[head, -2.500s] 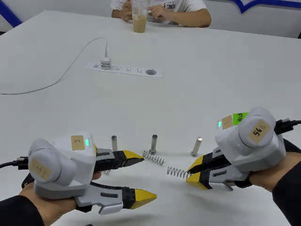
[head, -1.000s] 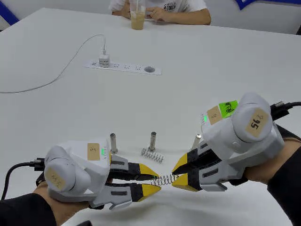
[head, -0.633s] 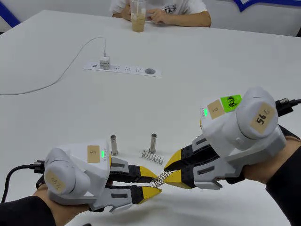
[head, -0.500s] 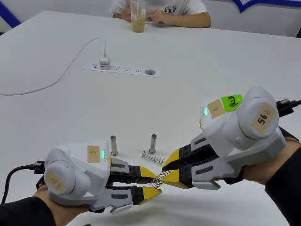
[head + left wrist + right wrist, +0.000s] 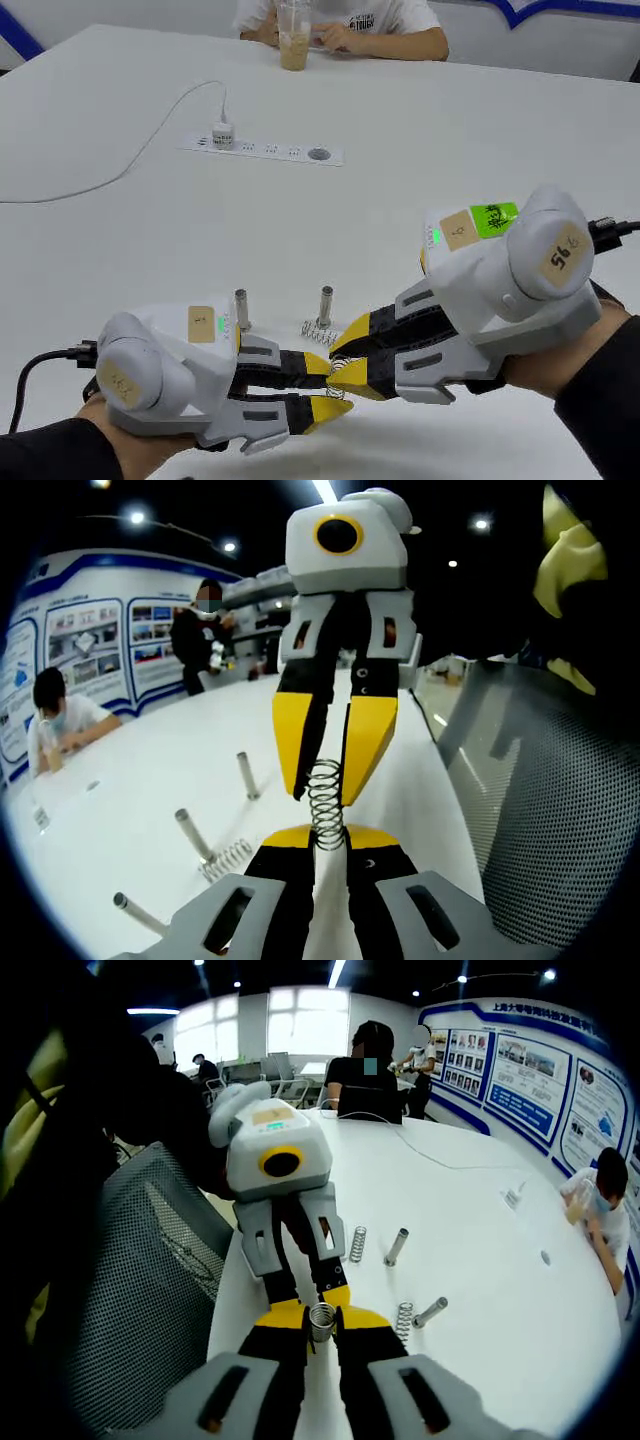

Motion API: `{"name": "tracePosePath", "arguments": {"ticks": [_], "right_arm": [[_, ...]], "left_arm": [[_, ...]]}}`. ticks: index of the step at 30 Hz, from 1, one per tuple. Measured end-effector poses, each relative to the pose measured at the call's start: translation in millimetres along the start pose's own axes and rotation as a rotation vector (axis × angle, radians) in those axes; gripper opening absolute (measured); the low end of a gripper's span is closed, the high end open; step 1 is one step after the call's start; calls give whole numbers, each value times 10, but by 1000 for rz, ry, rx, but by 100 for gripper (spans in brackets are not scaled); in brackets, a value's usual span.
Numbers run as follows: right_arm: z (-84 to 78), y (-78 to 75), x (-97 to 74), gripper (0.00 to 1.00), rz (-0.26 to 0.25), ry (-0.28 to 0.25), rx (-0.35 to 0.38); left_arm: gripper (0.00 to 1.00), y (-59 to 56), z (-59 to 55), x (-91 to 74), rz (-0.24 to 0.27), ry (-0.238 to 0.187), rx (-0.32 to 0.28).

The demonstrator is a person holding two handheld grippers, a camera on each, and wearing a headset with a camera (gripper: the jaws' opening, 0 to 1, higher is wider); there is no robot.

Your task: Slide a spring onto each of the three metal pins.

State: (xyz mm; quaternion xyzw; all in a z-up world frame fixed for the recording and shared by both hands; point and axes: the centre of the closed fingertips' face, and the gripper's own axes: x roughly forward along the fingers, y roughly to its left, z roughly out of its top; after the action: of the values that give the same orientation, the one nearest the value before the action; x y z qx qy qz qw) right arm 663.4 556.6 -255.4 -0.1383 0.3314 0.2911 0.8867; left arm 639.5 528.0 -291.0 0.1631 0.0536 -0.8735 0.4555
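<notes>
Now, in the head view, the left claw (image 5: 330,385) and right claw (image 5: 345,360) meet tip to tip over the bench (image 5: 450,150). They share one spring (image 5: 337,372), probably to re-grip it for a pin (image 5: 325,303). In the left gripper view, the jaws are nearly closed and pinch one end. In the right gripper view, the jaws are likewise narrow and clamp the other end.

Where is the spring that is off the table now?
In the head view, the spring is low at the centre, gripped between the tips of the left claw and the right claw, near the middle pin.
</notes>
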Motion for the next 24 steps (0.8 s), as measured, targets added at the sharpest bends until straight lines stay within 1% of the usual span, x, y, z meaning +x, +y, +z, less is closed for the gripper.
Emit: {"name": "tracePosePath", "arguments": {"ticks": [7, 12, 16, 24], "right_arm": [[1, -5, 4, 12, -2, 1, 4], [-1, -33, -8, 12, -10, -1, 11], [-8, -62, -30, 12, -19, -2, 15], [-32, -132, -97, 12, -43, -1, 27]], "left_arm": [[11, 0, -4, 11, -1, -4, -6], [12, 23, 10, 4, 8, -11, -12], [15, 45, 31, -10, 19, -18, -22], [26, 74, 0, -48, 41, -12, -51]]}}
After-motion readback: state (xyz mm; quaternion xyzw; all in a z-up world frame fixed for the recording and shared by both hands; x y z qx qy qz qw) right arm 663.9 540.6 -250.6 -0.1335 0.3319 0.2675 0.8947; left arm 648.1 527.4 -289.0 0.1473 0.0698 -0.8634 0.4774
